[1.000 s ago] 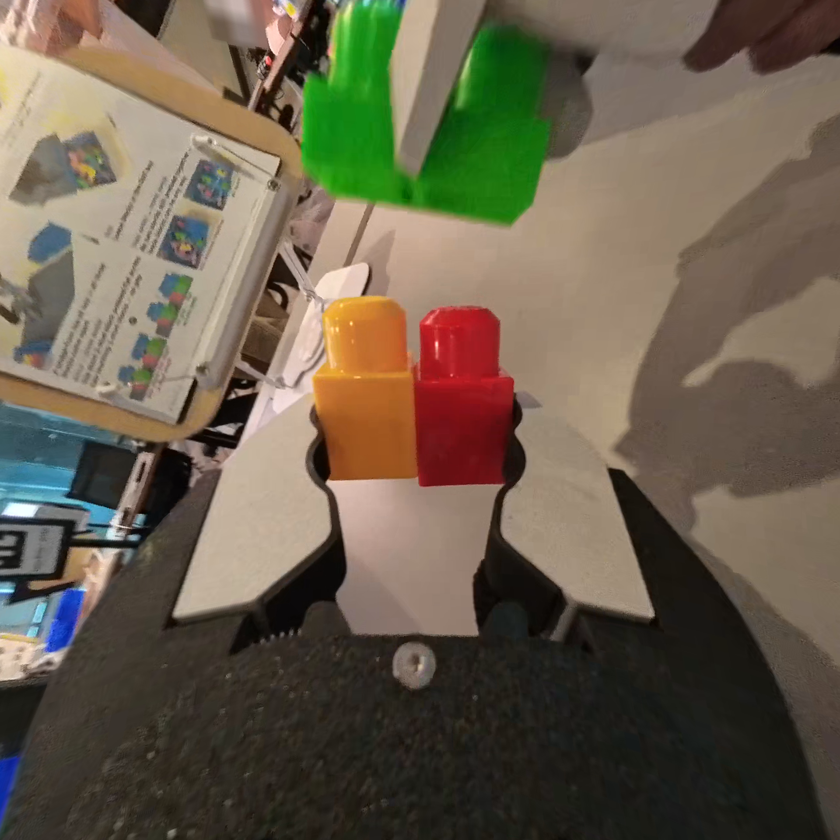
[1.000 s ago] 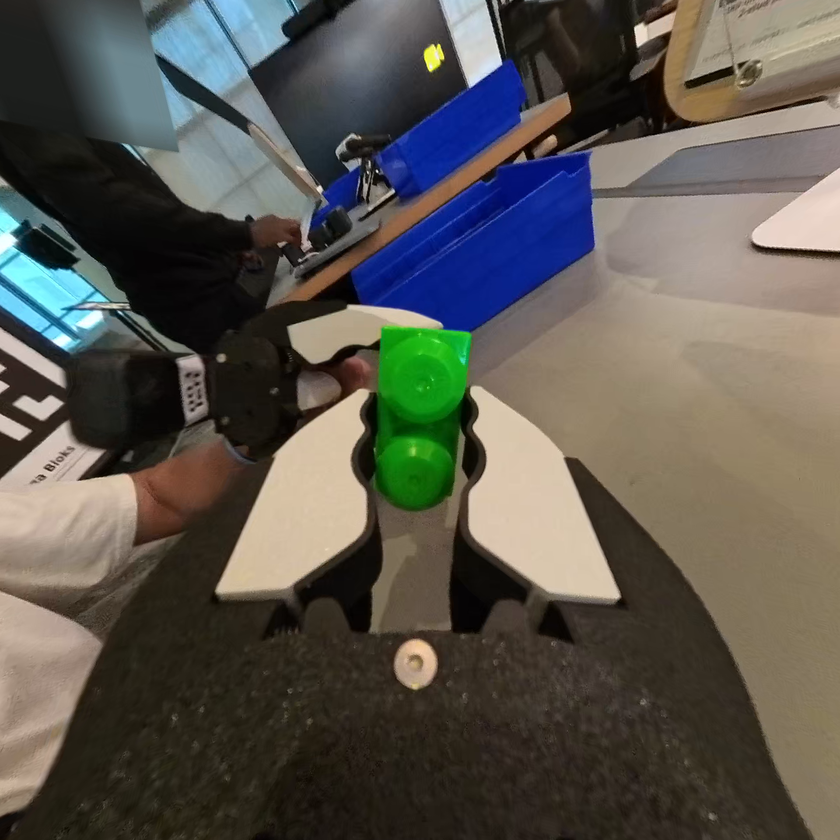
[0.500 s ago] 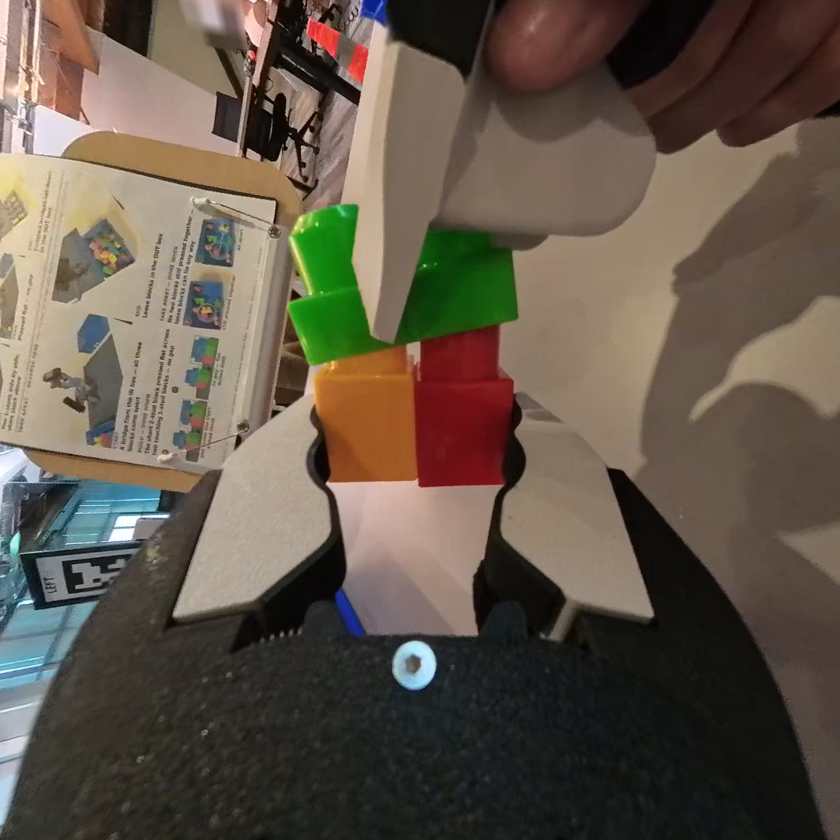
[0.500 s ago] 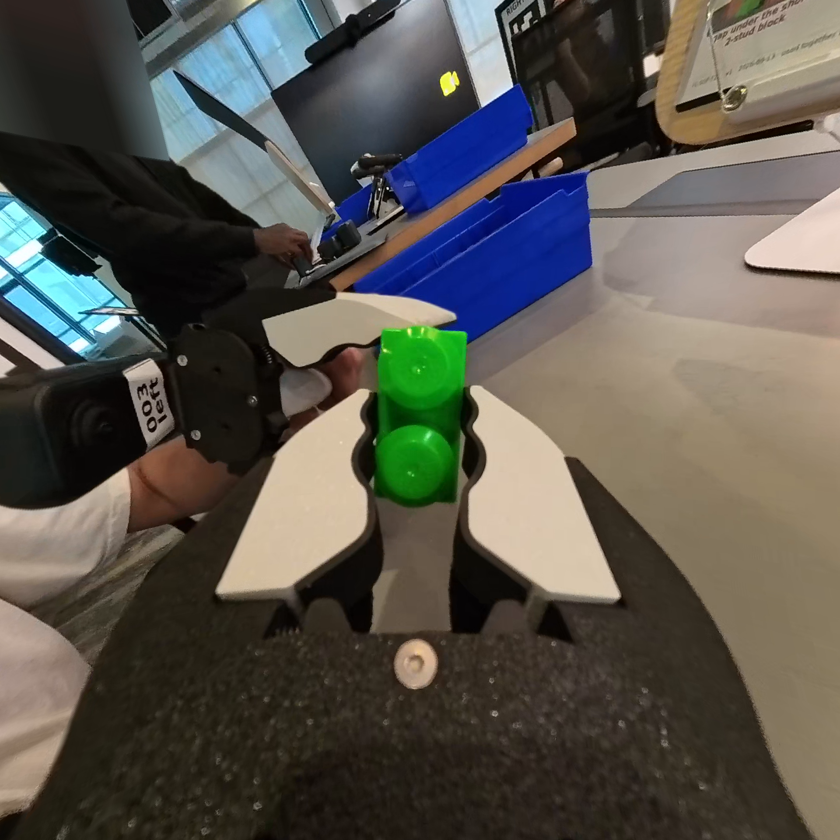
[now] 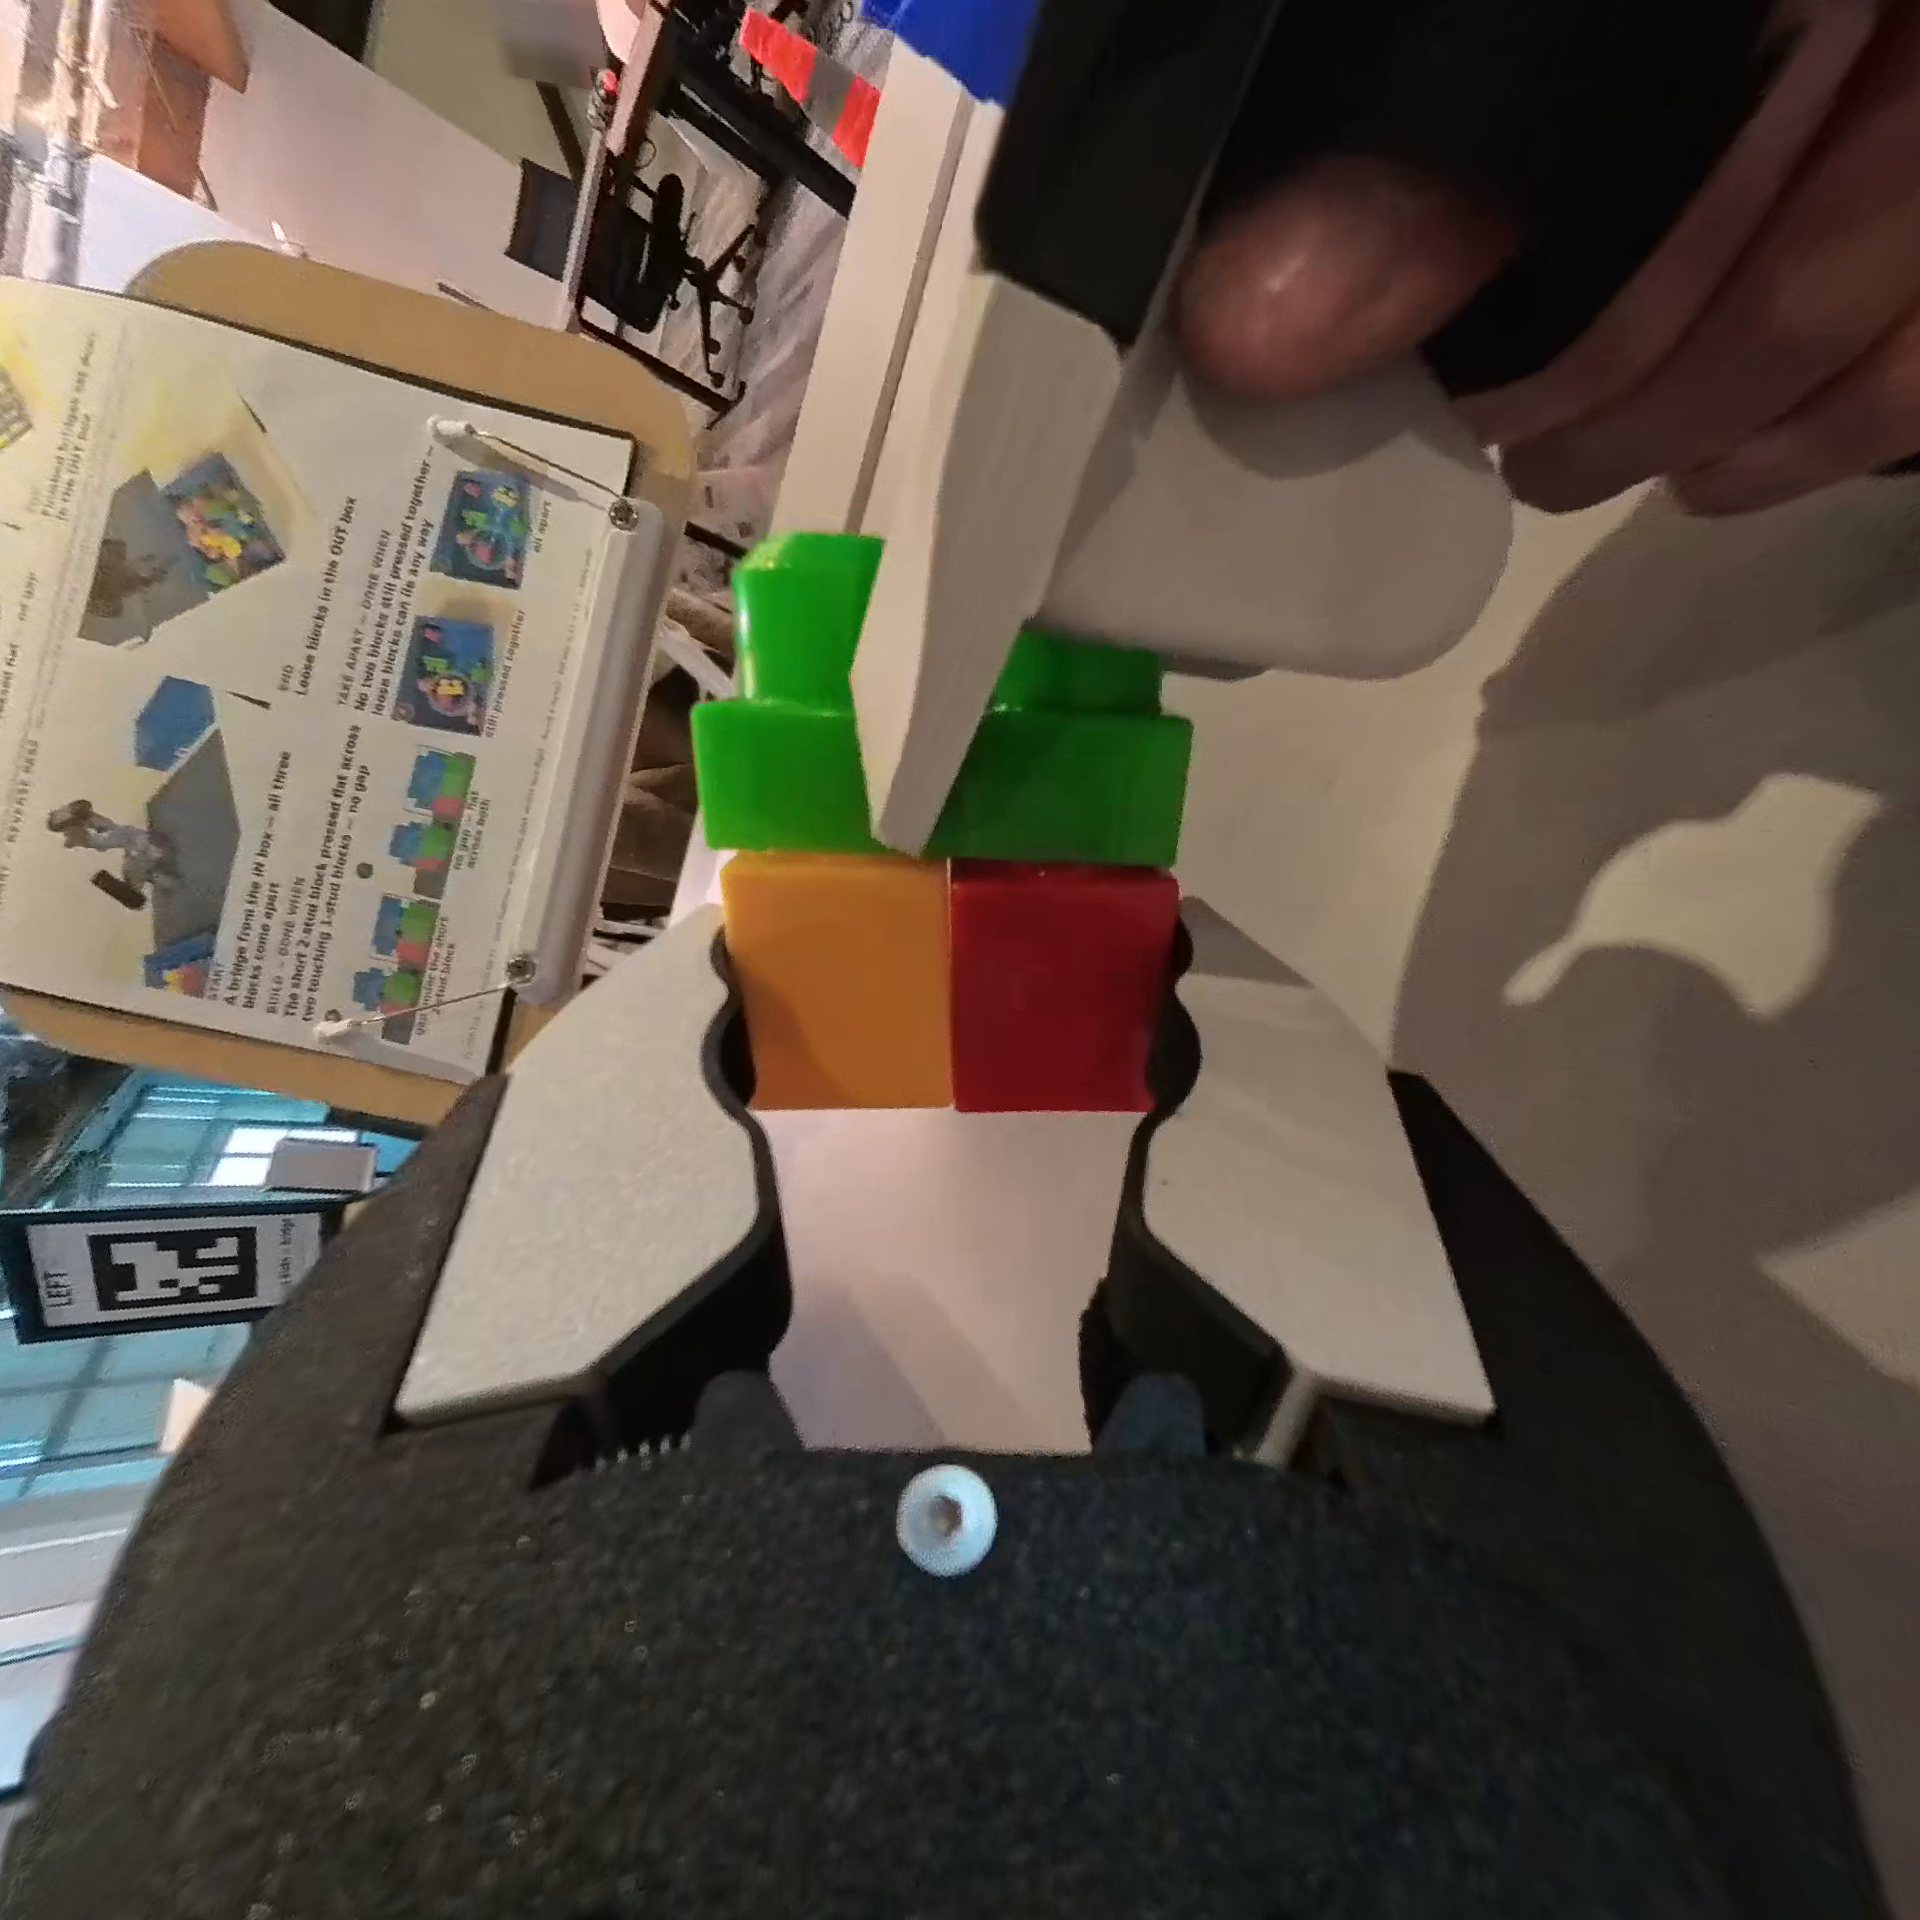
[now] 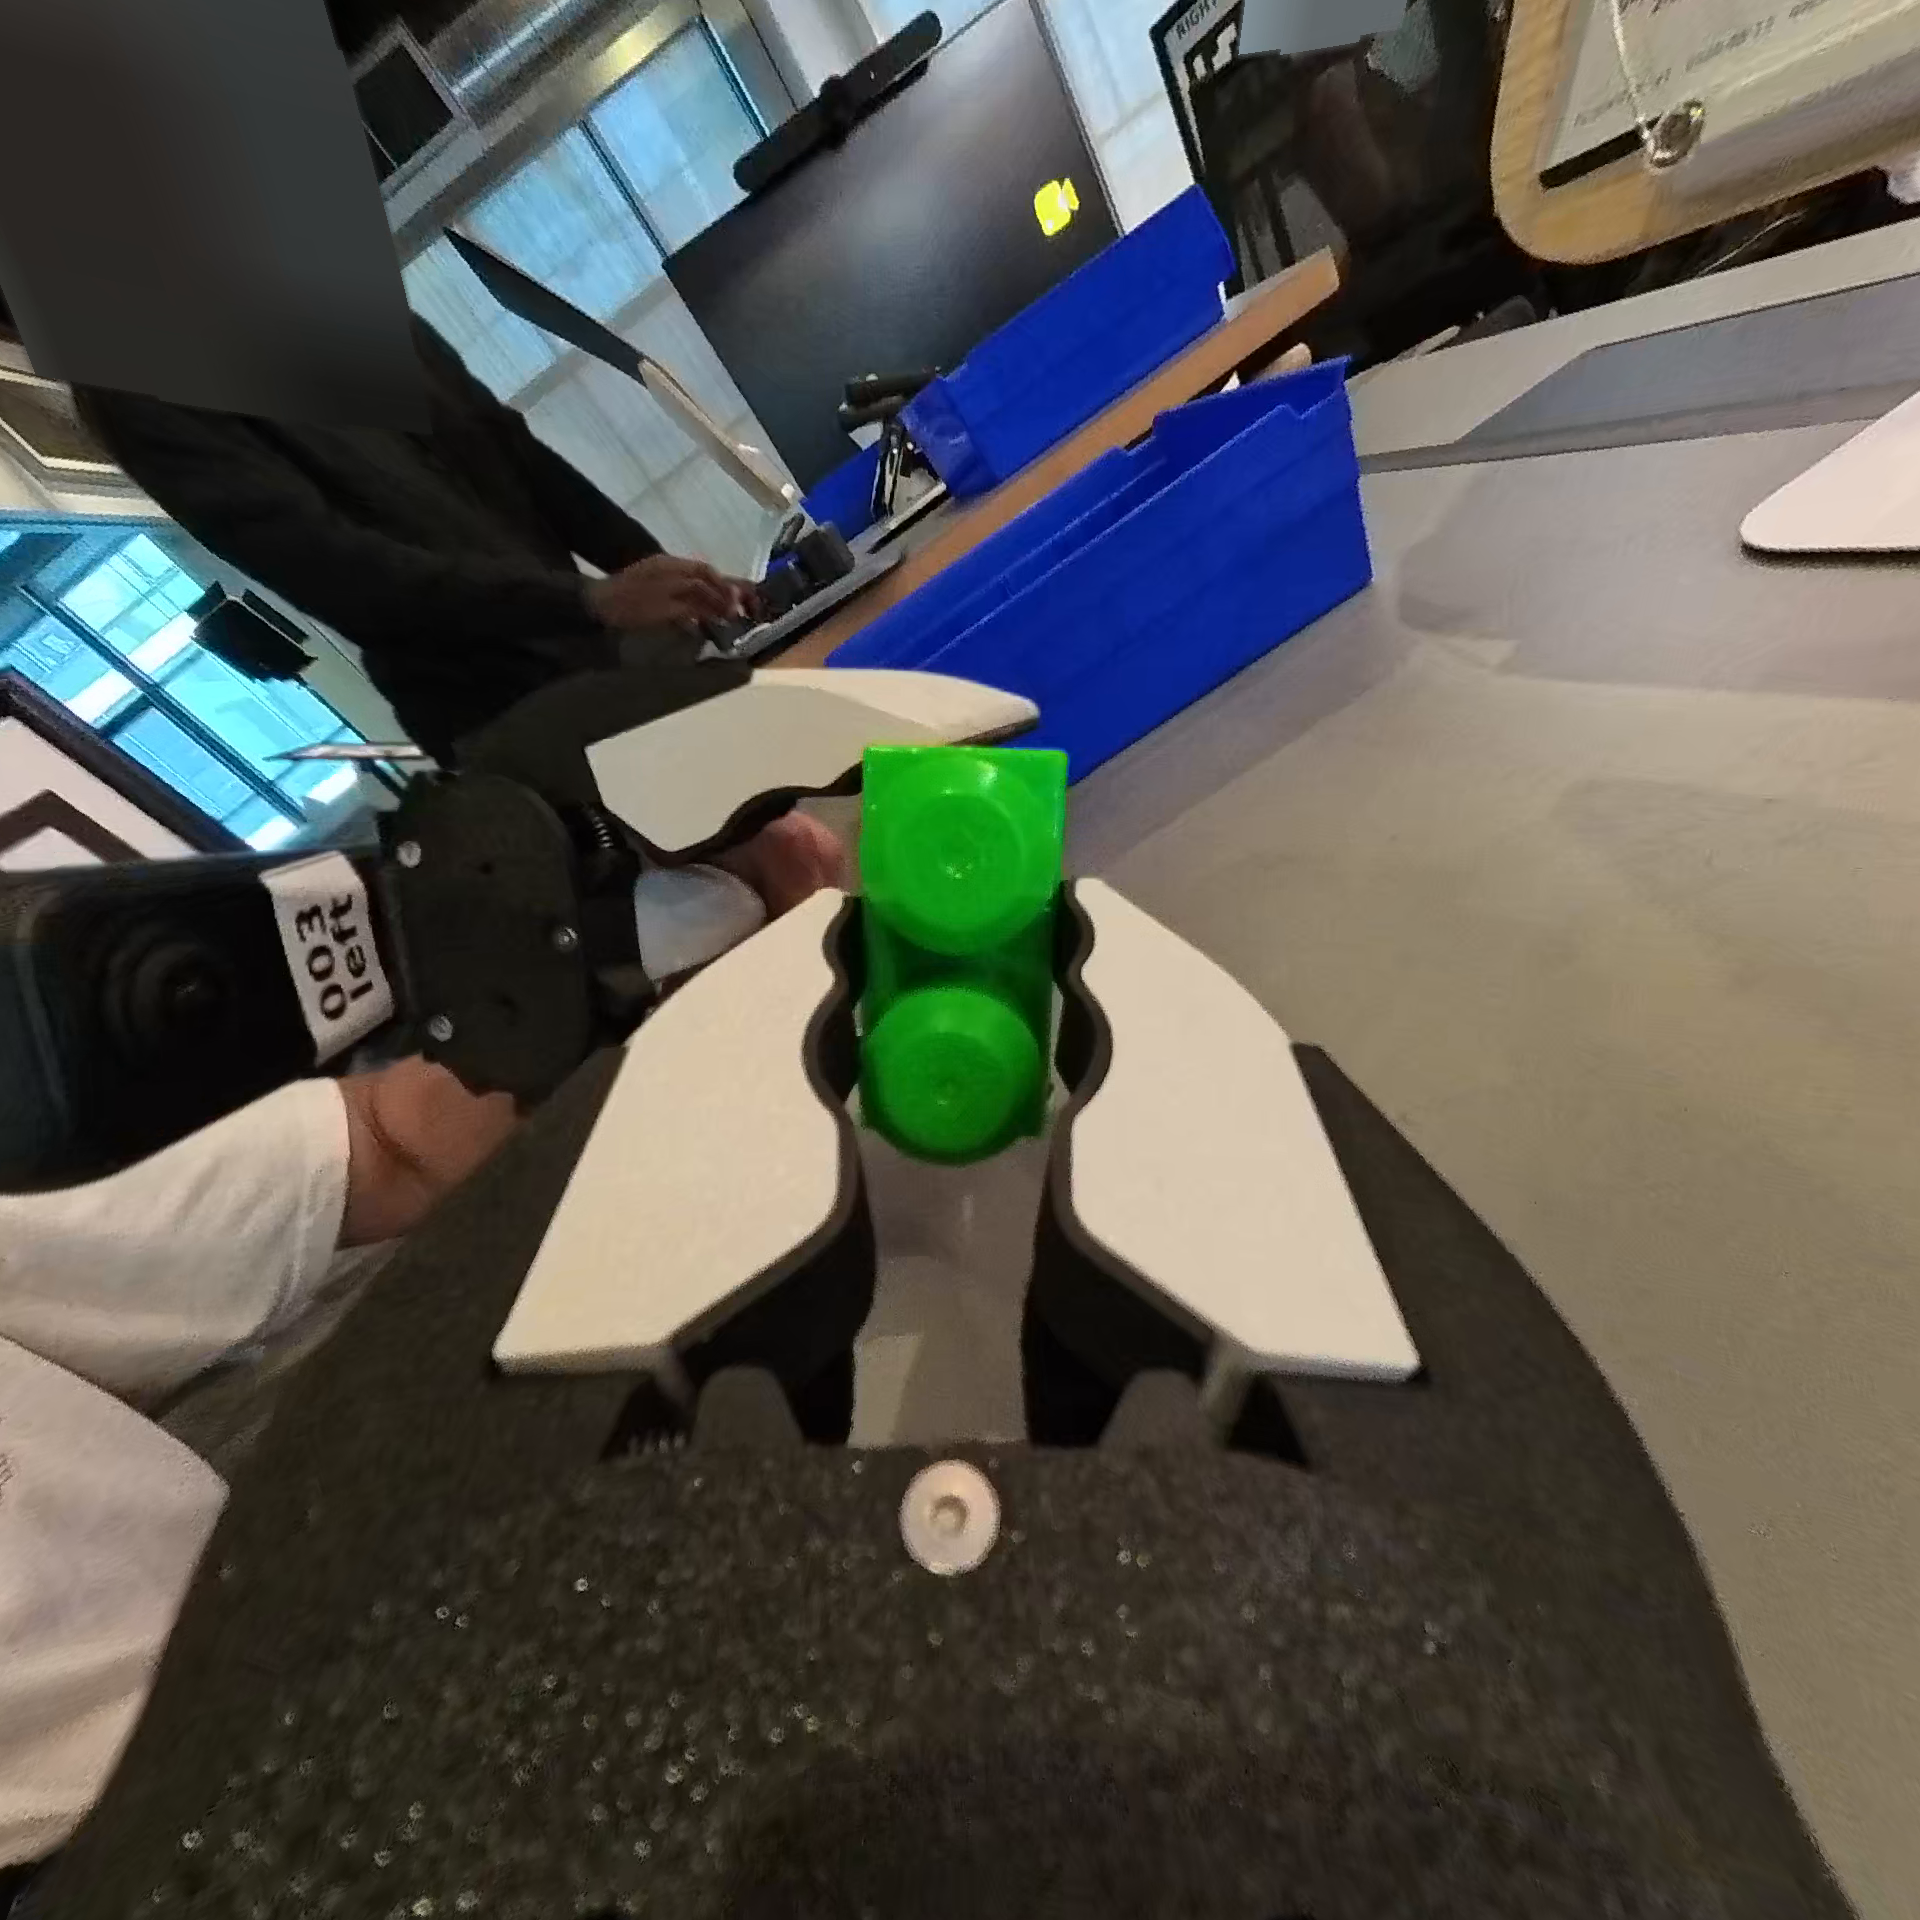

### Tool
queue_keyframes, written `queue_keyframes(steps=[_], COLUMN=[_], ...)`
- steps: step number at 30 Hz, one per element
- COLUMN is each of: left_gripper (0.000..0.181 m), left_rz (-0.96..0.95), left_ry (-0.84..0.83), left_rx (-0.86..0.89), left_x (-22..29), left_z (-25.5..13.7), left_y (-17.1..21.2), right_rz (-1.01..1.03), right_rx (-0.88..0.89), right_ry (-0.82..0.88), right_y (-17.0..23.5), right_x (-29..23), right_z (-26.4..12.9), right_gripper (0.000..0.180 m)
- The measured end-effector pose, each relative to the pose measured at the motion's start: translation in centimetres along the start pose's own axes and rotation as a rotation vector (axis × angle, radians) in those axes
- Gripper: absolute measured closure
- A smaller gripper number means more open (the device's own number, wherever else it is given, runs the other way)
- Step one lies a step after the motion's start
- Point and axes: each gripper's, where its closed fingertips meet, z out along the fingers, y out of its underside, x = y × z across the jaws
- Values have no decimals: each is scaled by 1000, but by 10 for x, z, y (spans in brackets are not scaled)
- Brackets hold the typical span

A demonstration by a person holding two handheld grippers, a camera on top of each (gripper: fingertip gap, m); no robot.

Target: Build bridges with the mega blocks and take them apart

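On the left side of the left wrist view I see the instruction board [image 5: 312,665], w/ pics on it, standing behind the blocks. Next comes my left gripper [image 5: 951,997]. Its fingers are squeezed on two small blocks side by side, the orange block [image 5: 842,987] and the red block [image 5: 1055,987], touching each other.

Big change: half a sec ago the green block [image 5: 1070,790] sat crooked, tipped up on the orange side, w/ the studs still showing. Now it lies flat across both blocks & I can't see the studs at all. So I think the bridge is pressed together, or very nearly.

My right gripper [image 5: 940,727] comes in from the top right and pinches the green block across its narrow sides. In the right wrist view [image 6: 956,997] its fingers sit narrow on that block, both green studs facing me. A blue bin [image 6: 1143,582] waits on the grey table [image 6: 1558,935] further right.

Next I'd guess one more firm push, then let go w/ the right. The seam looks tight, but I can't see the far side.
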Motion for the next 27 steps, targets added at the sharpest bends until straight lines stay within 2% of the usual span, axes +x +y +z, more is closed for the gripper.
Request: queue_keyframes(steps=[11, 15, 18, 20, 24, 27], left_gripper=[107, 106, 90, 88, 93, 102], left_rz=[3, 9, -17, -166, -736, -988], left_ry=[-21, 8, 34, 130, 580, 792], left_rx=[-20, 22, -47, 11, 328, 514], left_x=[2, 0, -4, -1, 10, 2], left_z=[8, 2, -6, -15, -44, -58], left_y=[-3, -7, 15, 19, -16, -30], right_rz=[-29, 38, 98, 97, 20, -70], right_rx=[-1, 36, 82, 90, 72, 59], right_ry=[49, -16, -44, -54, -107, -117], right_y=[0, -5, -12, -13, -8, -4], right_x=[7, 8, 12, 10, -10, -24], right_z=[-4, -7, -19, -26, -24, -18], right_gripper=[145, 145, 145, 145, 145, 145])
